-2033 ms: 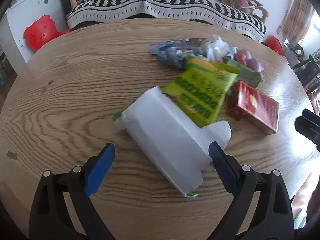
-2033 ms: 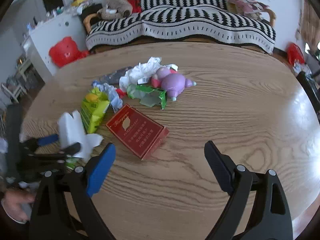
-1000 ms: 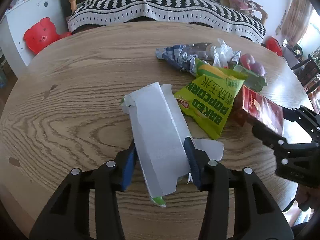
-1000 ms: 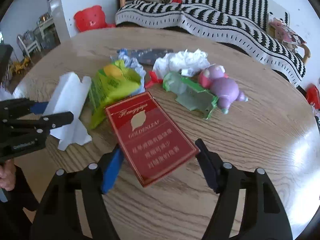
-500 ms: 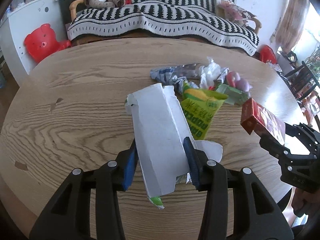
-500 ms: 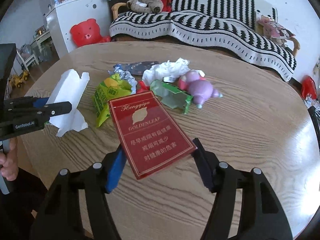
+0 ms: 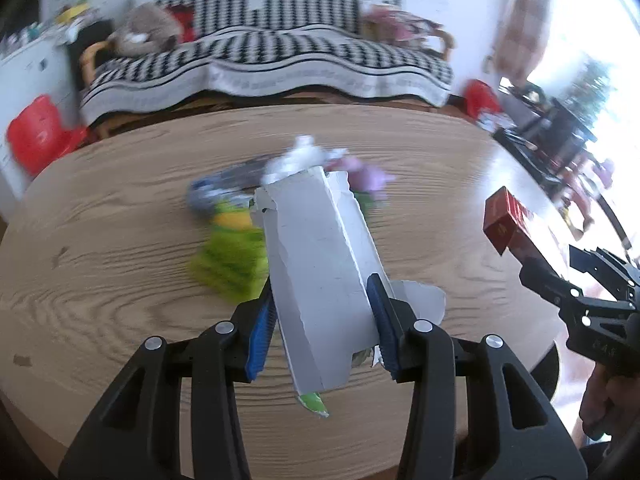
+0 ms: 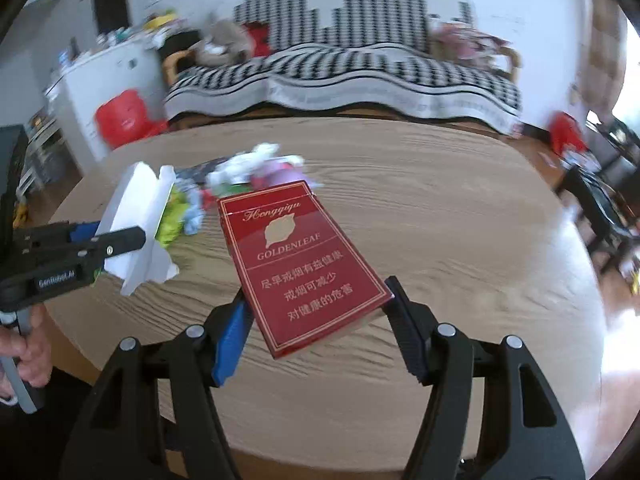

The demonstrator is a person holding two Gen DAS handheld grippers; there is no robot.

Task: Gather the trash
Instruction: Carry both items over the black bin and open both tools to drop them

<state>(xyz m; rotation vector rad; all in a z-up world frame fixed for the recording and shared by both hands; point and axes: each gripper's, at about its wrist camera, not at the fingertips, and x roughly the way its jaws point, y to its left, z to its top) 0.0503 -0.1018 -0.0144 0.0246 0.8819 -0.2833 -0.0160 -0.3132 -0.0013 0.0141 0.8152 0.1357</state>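
My left hand-held gripper (image 7: 322, 322) is clamped on a flattened white carton (image 7: 320, 256): both blue pads press its long edges, and the carton runs up and away from the jaws, clear of the table (image 7: 120, 272). A green scrap of its printed side hangs out below the jaws. A torn white flap sticks out to the right of the right pad.

My right hand-held gripper (image 8: 318, 332) is clamped on a red cigarette pack (image 8: 300, 260), face up, gold lettering readable. Pads sit on its two long sides near the lower end. Pack is held above the table, tilted. From the left wrist view the same pack (image 7: 506, 222) shows at the right edge, end-on, in the other gripper's black fingers.

Left hand (image 8: 28, 352) visible on the grip at the lower left of the right wrist view.

Beyond both held items, the rest of the trash lies in a pile near the middle of the table, blurred: a green snack bag (image 7: 232, 256), a bluish crumpled wrapper (image 7: 212, 194), white crumpled paper (image 8: 248, 166), a purple toy-like item (image 7: 368, 176). Items touch or overlap; exact order I cannot tell.

Far side: a sofa with a black-and-white striped cover (image 8: 344, 80), a red plastic piece (image 8: 124, 118) beside a white cabinet (image 8: 108, 76).
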